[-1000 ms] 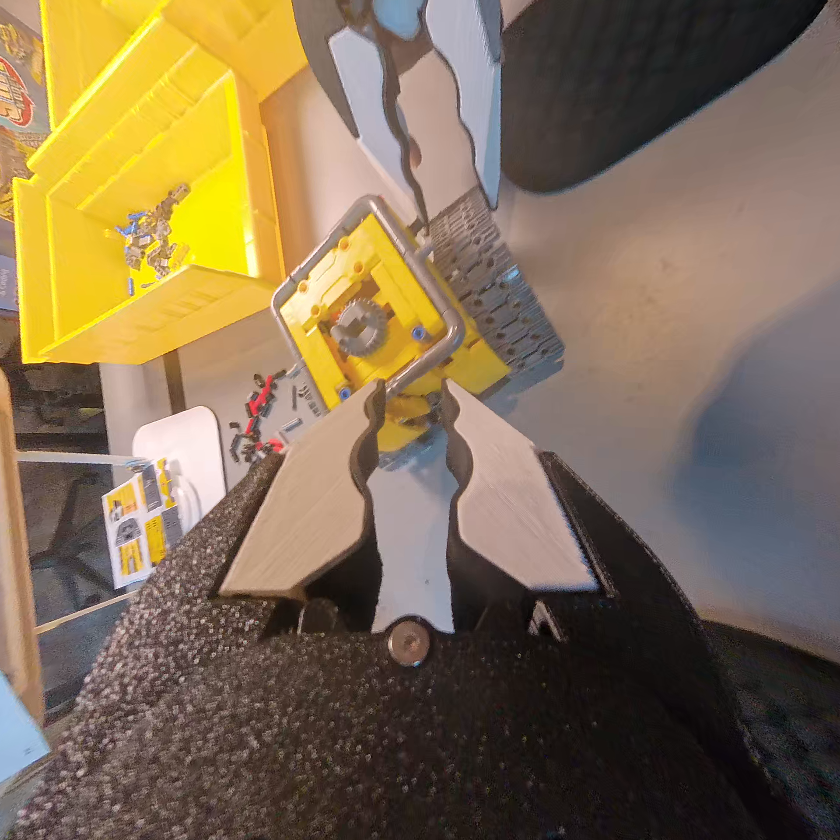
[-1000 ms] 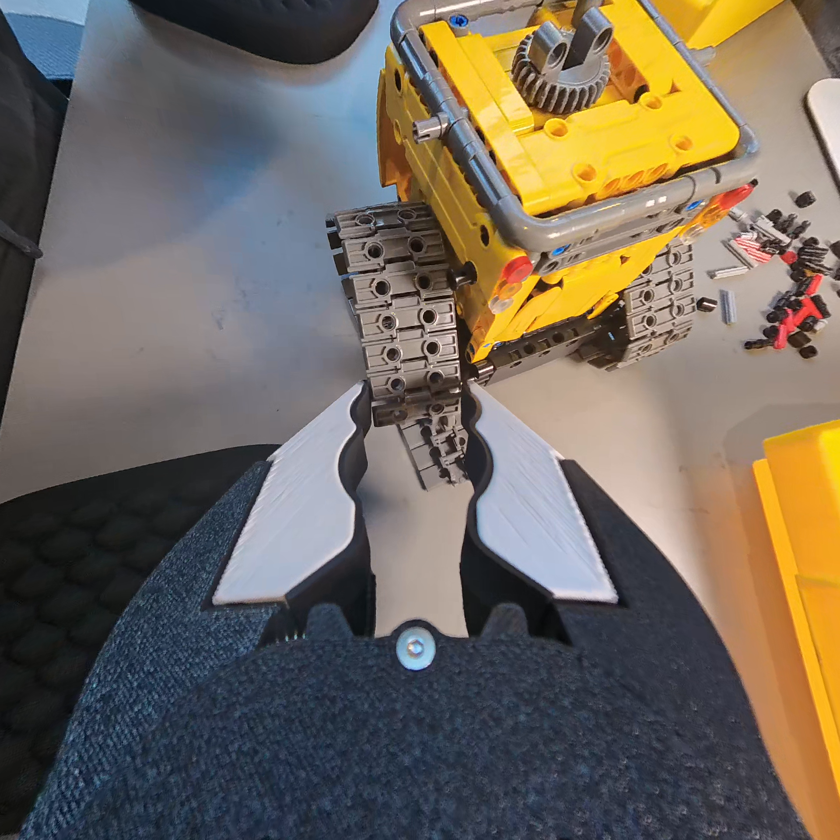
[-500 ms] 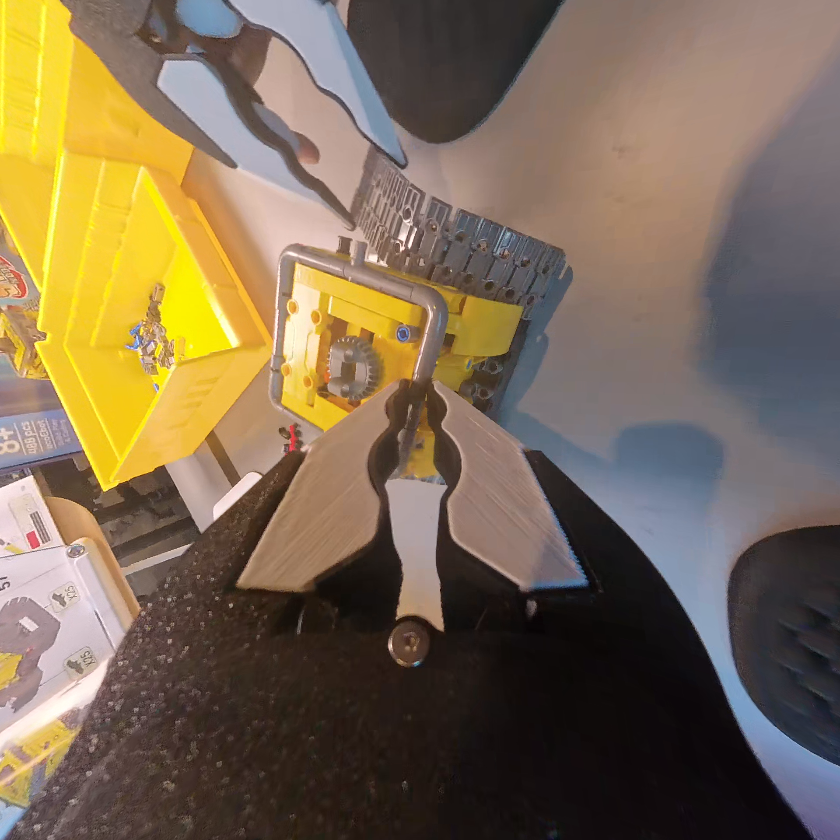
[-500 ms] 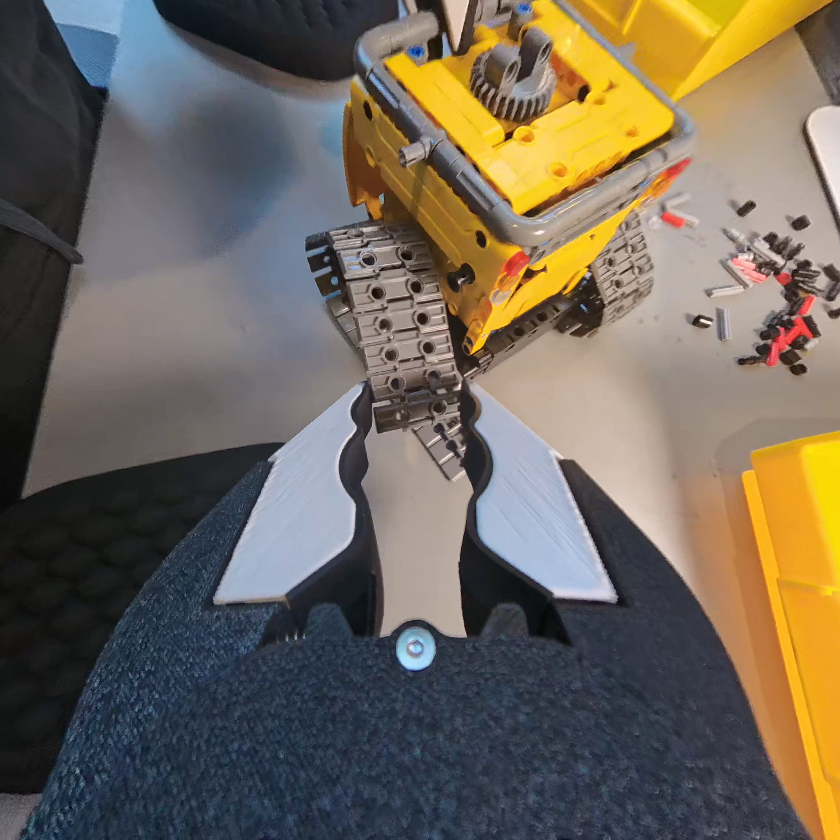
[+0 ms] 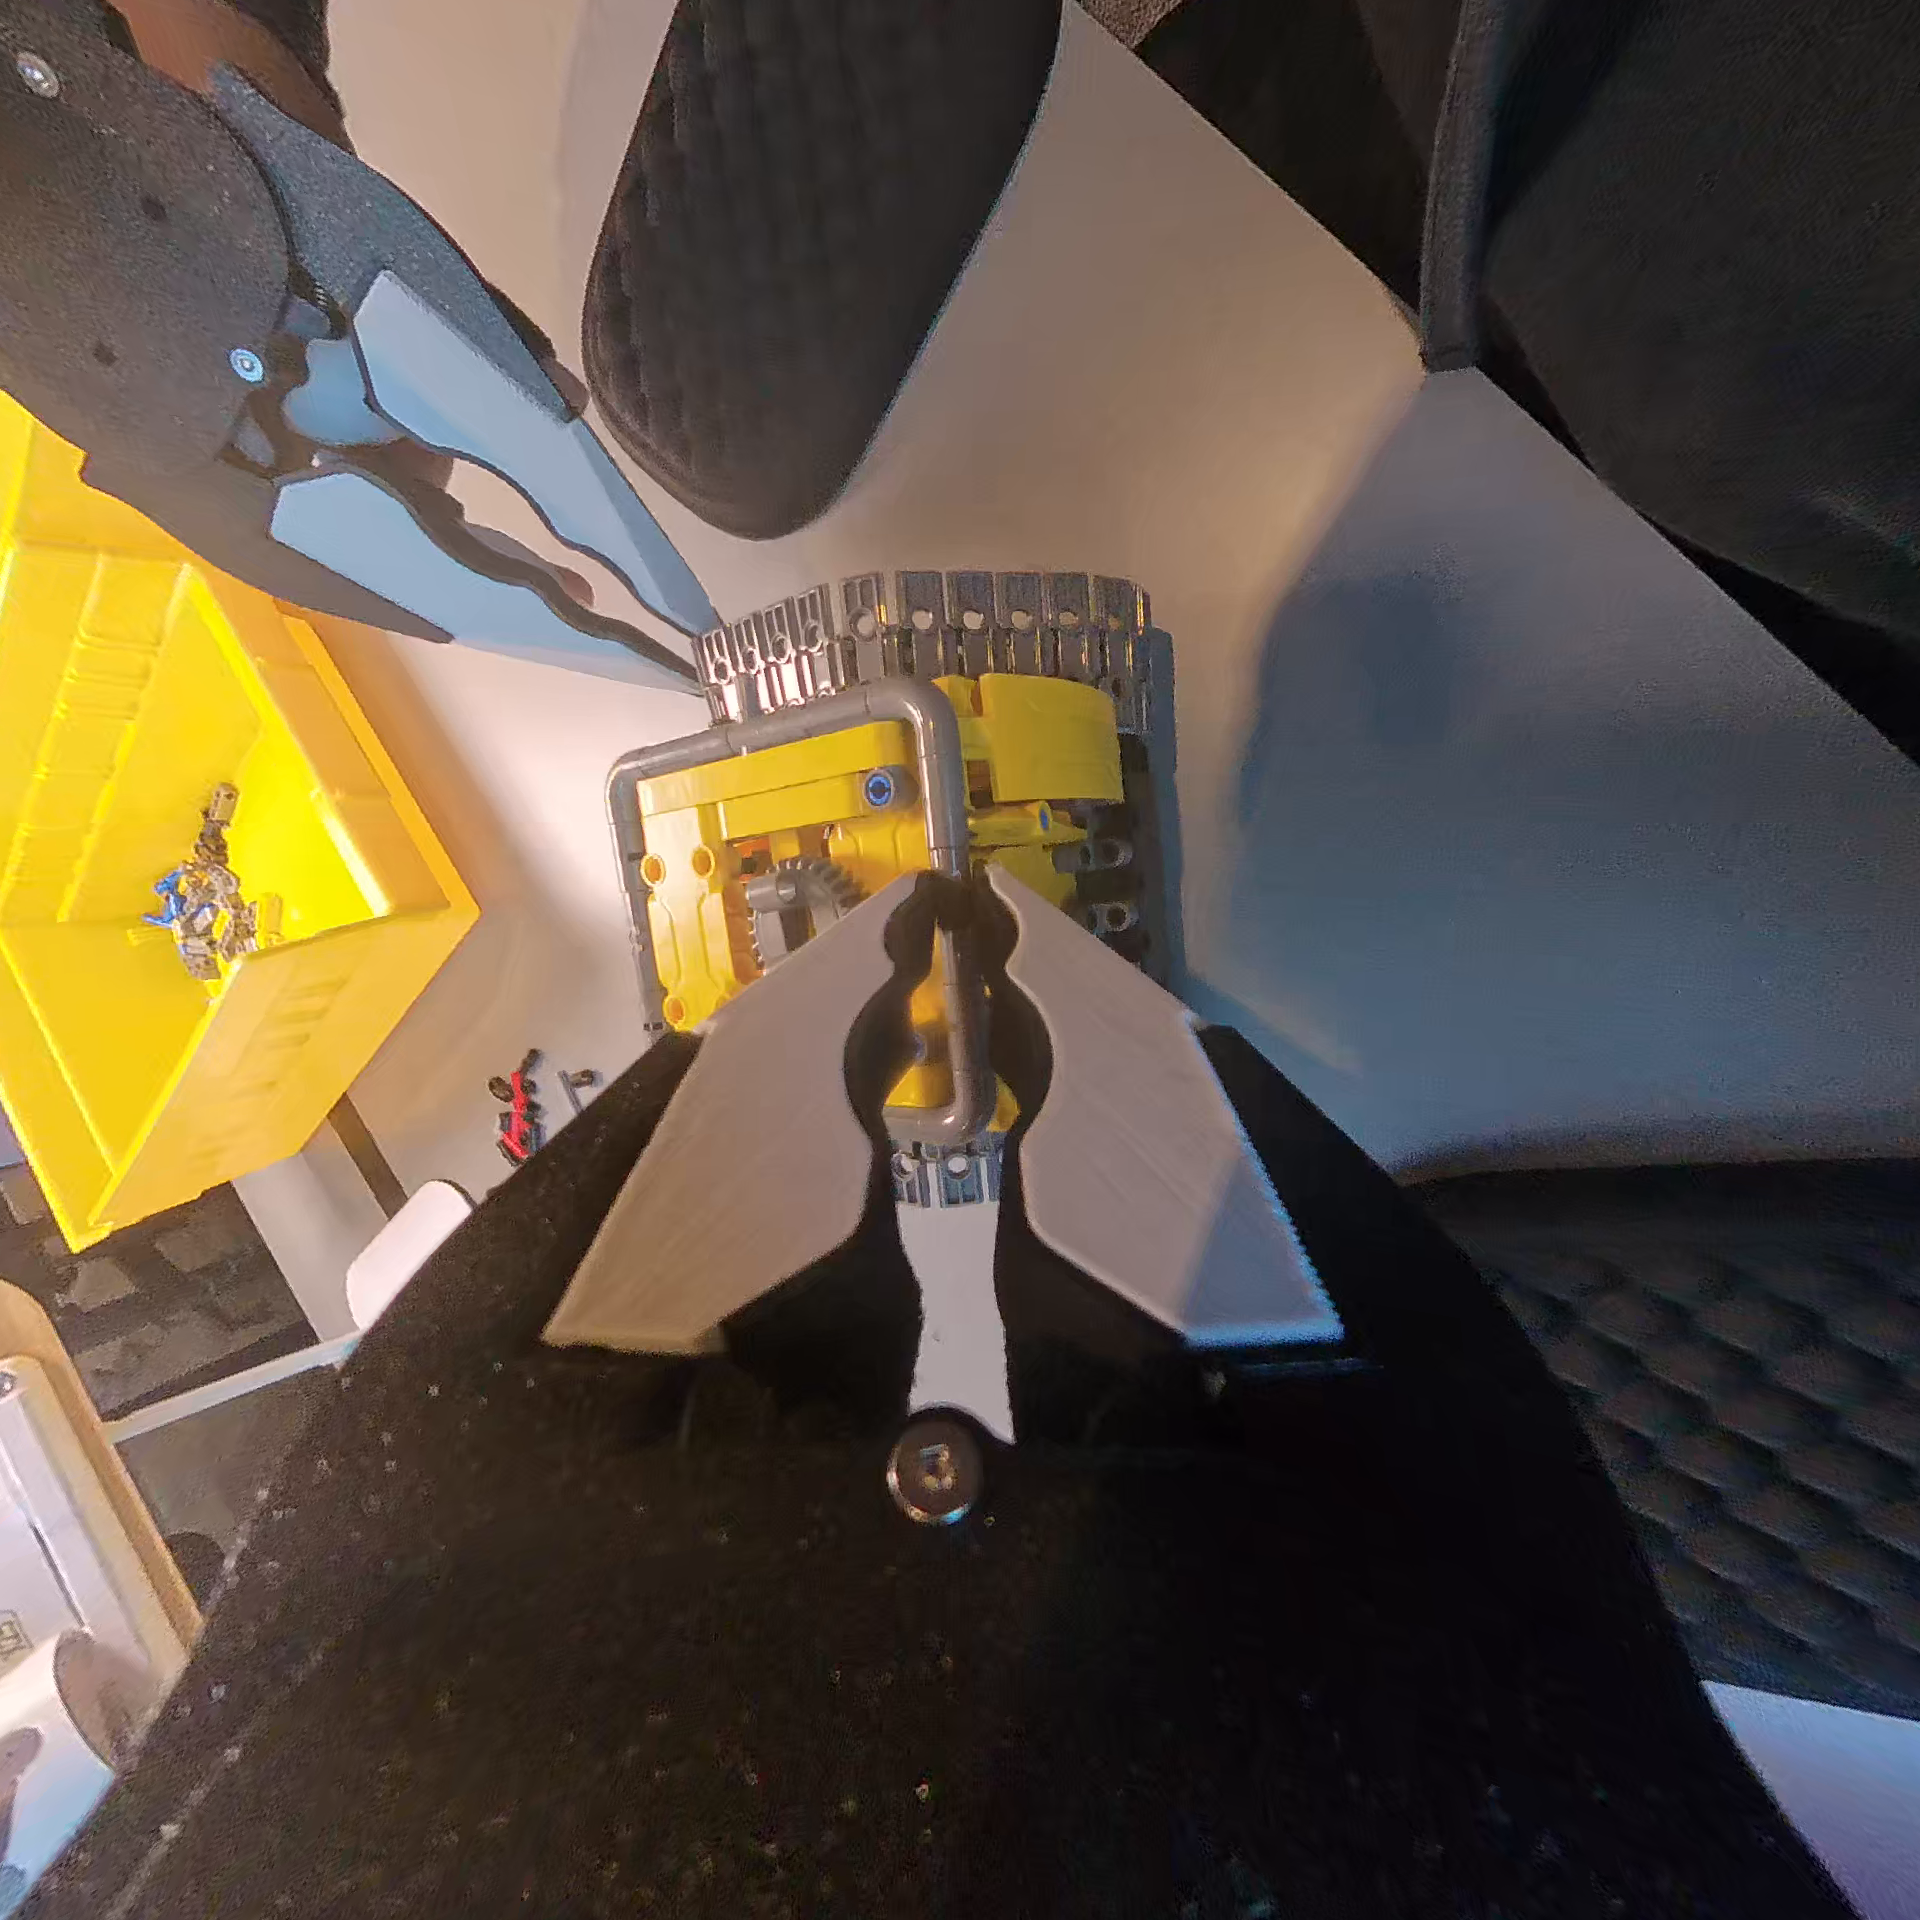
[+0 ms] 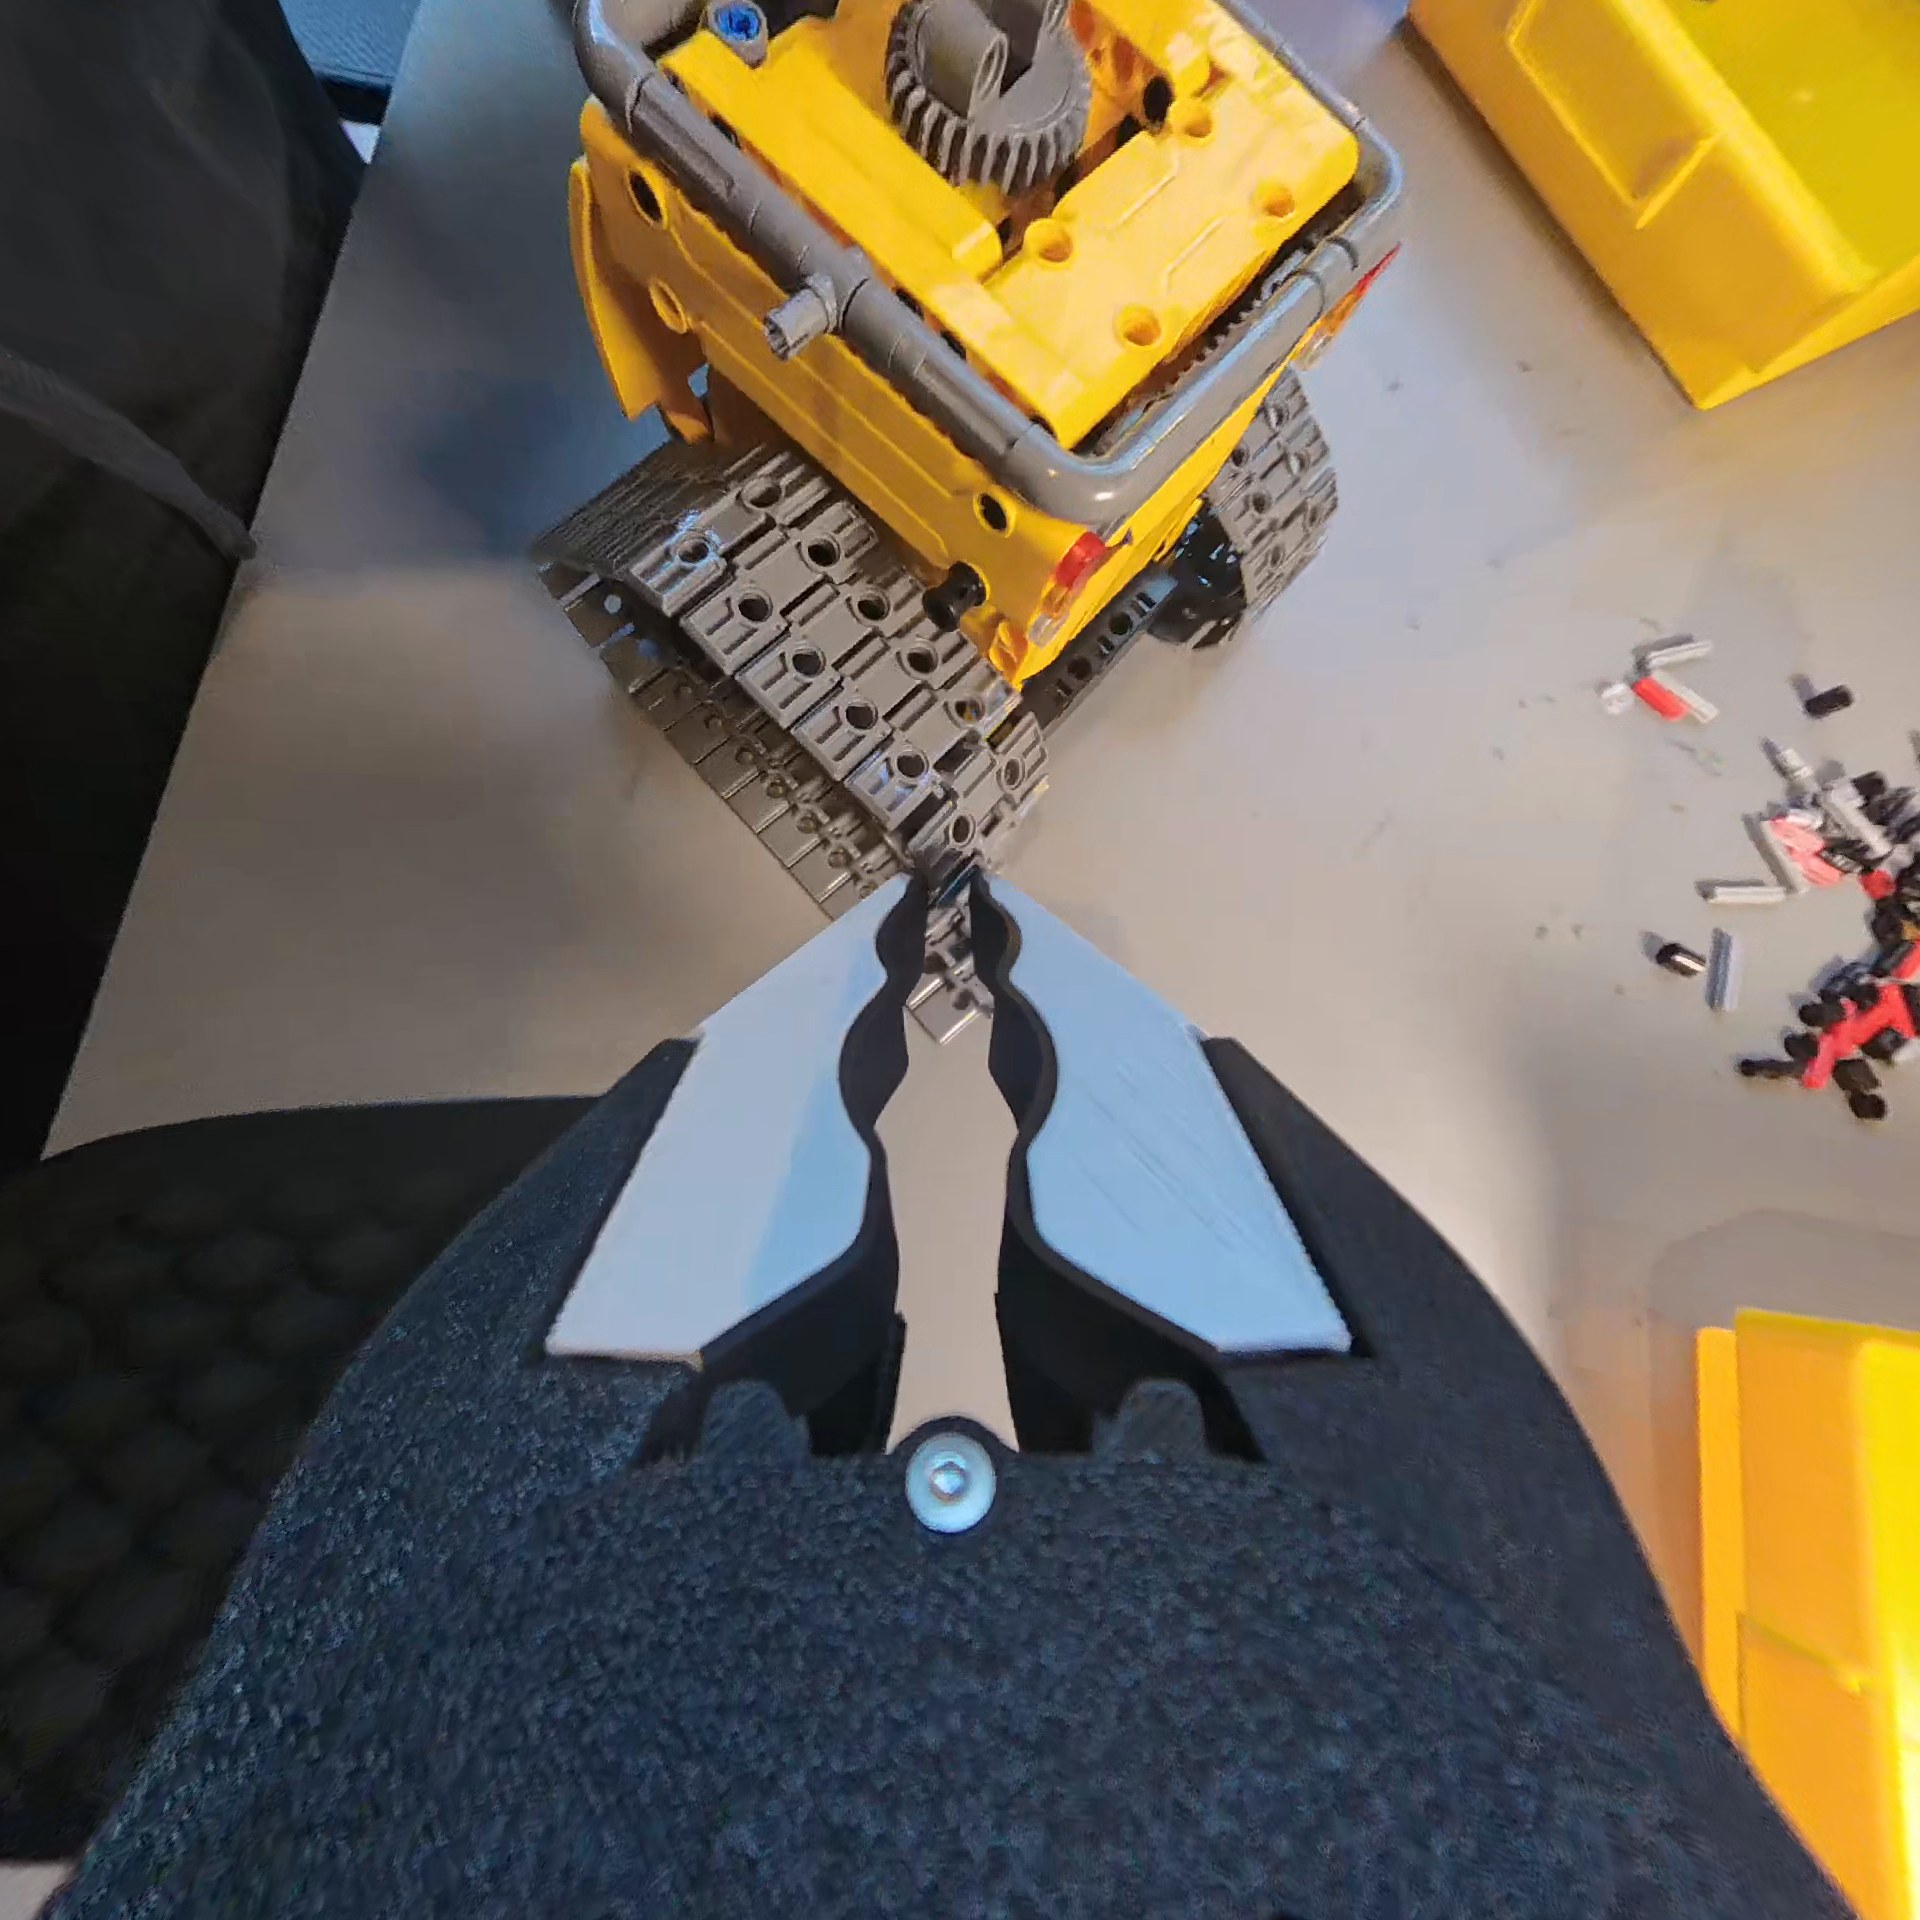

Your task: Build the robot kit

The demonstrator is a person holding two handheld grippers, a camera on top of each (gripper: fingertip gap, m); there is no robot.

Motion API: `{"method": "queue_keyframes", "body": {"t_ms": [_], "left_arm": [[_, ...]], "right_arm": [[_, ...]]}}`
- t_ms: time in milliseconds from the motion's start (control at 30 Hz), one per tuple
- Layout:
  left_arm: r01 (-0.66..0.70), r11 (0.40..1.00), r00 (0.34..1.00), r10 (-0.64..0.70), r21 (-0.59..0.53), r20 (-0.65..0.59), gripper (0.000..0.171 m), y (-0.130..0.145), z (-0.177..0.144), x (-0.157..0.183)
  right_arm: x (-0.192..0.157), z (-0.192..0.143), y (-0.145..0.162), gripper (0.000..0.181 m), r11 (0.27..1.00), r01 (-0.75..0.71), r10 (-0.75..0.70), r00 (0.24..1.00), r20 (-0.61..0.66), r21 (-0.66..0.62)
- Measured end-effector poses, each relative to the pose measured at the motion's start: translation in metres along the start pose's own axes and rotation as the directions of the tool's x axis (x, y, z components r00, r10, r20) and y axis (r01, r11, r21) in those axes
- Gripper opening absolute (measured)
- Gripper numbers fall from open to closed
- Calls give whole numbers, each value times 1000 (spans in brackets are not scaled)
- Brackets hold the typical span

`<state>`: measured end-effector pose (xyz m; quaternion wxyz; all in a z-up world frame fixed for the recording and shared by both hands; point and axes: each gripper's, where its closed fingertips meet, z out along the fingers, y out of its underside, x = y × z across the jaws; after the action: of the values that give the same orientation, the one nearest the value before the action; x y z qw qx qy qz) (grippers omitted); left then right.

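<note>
A yellow brick-built tracked vehicle stands on the grey table, with a grey tube rail around its top and a grey gear in the middle. It also shows in the left wrist view. My left gripper is shut on the grey tube rail at the vehicle's top edge. My right gripper is shut on the end of the grey track on the vehicle's near side. The right gripper also shows in the left wrist view, its tips at the track.
Yellow bins stand at the table's right and near right; one holds small parts. Loose black, red and grey pins lie to the vehicle's right. Black padded cushions lie at the table edges. Left tips to right tips: about 12 centimeters.
The left gripper has shut on the rail. The right gripper has closed tighter, onto the track's end. The vehicle has turned and come closer in the right wrist view.
</note>
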<state>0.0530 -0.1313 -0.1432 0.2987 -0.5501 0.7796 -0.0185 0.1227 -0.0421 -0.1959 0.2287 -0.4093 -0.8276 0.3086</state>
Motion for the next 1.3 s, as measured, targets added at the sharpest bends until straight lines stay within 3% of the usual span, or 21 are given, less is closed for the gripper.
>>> {"method": "queue_keyframes", "body": {"t_ms": [367,567,733,900,967,1067,1133,1200,1300], "left_arm": [[37,999,999,-36,-28,10,6,13,-7,6],[83,996,996,-84,18,35,7,11,-2,-1],[218,974,959,-225,58,174,21,15,-13,-6],[325,936,859,-352,134,373,27,17,-20,-10],[381,904,797,-428,196,426,31,17,-27,-11],[525,761,597,-648,381,473,36,30,-46,-15],[617,635,491,-772,465,402,51,37,-39,-7],[676,584,439,-809,449,390,55,47,-22,-1],[676,564,436,-825,474,359,44,42,-11,-4]], "right_arm": [[22,-2,-7,5,992,3,32,961,-275,125],[16,19,13,13,996,-44,62,960,-272,75],[16,8,12,27,995,-44,64,967,-246,89],[13,22,2,58,996,-29,39,993,-114,87],[12,32,-2,60,995,-26,30,999,-44,92],[12,42,-5,48,994,-33,29,999,39,105],[12,43,-8,36,991,-33,25,998,64,132],[11,39,-14,22,984,-48,32,995,96,170],[11,34,-17,22,987,-54,40,995,93,153]]}}
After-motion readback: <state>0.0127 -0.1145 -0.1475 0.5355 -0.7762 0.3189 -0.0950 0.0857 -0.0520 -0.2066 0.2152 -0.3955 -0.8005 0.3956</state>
